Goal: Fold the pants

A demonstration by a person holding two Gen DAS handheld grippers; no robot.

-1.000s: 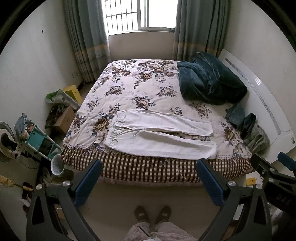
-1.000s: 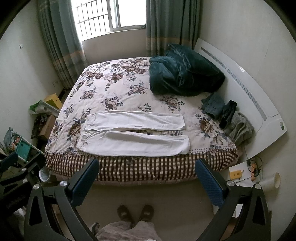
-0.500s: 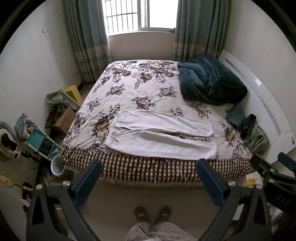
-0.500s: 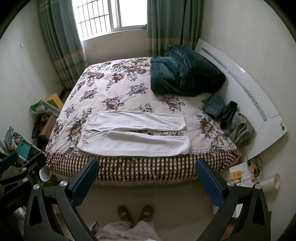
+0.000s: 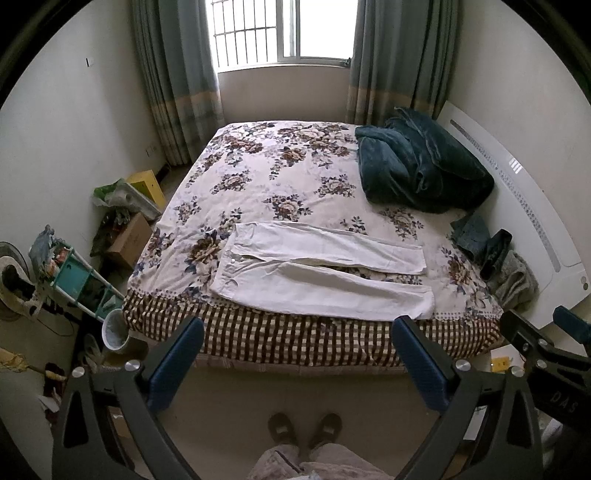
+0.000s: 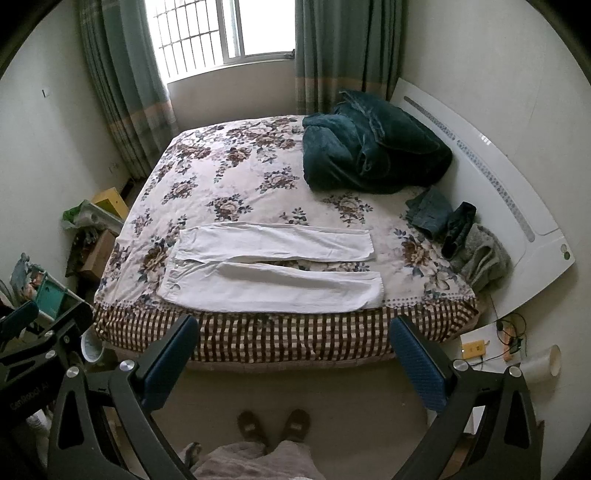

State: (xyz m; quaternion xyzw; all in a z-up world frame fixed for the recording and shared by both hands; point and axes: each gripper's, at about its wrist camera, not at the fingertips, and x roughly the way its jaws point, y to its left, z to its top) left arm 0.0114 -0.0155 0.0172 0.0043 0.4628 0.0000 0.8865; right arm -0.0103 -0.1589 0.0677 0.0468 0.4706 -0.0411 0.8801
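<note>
Left gripper (image 5: 297, 345) spread wide, empty, held above floor at 6 o'clock. White cotton pants (image 5: 317, 273) flat, unfolded, near front edge of floral-sheeted bed (image 5: 280, 177), waistband at 9 o'clock, legs toward 3. Crumpled teal fleece blanket (image 5: 417, 162) at 1 o'clock. Right gripper (image 6: 293, 341) also spread wide, empty.

Floral-sheeted bed (image 5: 280, 177); barred window (image 5: 280, 33) bright; grey-green curtains (image 5: 173, 74); white walls (image 5: 55, 122).

Black gripper frames with silver screws, blue-padded fingers (image 5: 177, 363); brown slippers (image 6: 273, 424).
</note>
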